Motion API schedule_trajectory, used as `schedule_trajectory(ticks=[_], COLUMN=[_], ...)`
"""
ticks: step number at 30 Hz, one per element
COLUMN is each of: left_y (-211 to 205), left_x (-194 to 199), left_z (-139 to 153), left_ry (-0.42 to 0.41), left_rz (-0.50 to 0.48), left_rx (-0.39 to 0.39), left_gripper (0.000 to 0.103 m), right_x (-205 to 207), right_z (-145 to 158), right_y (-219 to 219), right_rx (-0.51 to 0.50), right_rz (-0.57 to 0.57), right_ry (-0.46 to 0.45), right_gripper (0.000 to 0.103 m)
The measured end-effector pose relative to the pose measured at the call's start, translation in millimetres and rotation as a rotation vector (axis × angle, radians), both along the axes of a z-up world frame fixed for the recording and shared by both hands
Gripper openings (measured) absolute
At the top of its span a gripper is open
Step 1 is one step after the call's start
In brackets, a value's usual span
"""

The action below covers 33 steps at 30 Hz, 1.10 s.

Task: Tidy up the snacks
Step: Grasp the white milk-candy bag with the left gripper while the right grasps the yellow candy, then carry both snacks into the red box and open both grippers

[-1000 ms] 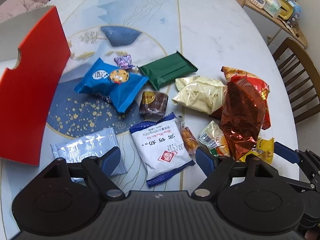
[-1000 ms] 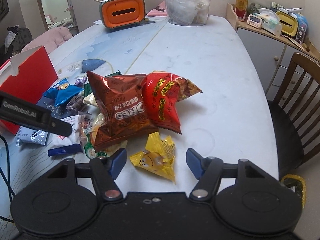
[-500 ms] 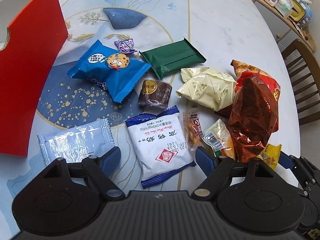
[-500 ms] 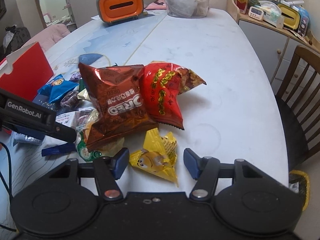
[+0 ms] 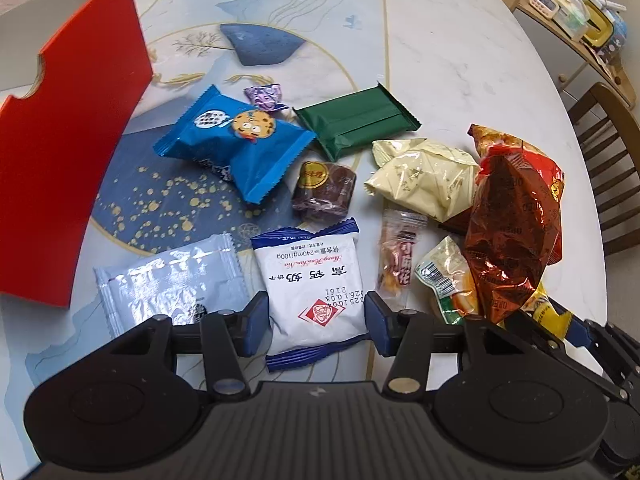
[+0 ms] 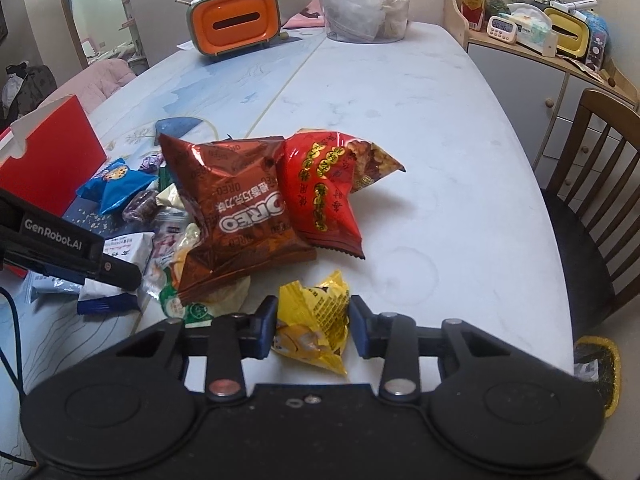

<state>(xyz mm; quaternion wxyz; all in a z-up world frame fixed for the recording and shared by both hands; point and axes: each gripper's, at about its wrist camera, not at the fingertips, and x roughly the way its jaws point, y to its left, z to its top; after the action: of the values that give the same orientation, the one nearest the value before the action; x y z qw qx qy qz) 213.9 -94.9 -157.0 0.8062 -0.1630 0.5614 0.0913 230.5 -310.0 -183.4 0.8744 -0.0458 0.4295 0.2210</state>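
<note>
1. "OREO" is read on the crumpled brown foil bag (image 6: 236,220) lying on the counter (image 6: 420,128); "GenRobot.AI" is printed on the left hand-held gripper (image 5: 314,322).
2. The white, blue-edged packet (image 5: 312,280), marked "240mg/100g", is pinched by the left hand-held gripper, whose jaws have just been closing.
3. The yellow wrapper (image 6: 314,320) is squeezed and puckered by the right hand-held gripper (image 6: 312,326), just closed.

Table (image 6: 420,128) right half and far end bare, free passage. Left edge: upright red box (image 5: 60,152) blocks. Centre: snack pile (image 6: 240,208) crowded, gaps narrow, possibly overlapping. Chair (image 6: 592,184) flanks right edge.
</note>
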Motion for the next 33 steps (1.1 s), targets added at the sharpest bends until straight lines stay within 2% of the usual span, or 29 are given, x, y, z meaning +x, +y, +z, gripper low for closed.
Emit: schedule_trajectory(ticks=[2,10,20,33], left_y=[2,7,23,67], left_x=[-3,-21,-53,-87], left_z=[2,19,58,105], left_ry=[0.001,-0.021,-0.090,-0.177], left_rz=[0.009,0.025,0.069,0.078], left_rx=[-0.005,0.003,0.021,0.056], left_gripper=[0.050,0.050,0.050,0.050], right_x=[-4,-21,-42,-60], right_z=[1,13,52,104], right_y=[-2,-7,-7,41], right_rx=[-0.001,0.017,0.065,0.095], right_rz=[-0.004,0.002,0.042,0.161], right_ry=[0.000,0.003,-0.044,-0.117], right_gripper=[0.031,0.030,0.030,0.030])
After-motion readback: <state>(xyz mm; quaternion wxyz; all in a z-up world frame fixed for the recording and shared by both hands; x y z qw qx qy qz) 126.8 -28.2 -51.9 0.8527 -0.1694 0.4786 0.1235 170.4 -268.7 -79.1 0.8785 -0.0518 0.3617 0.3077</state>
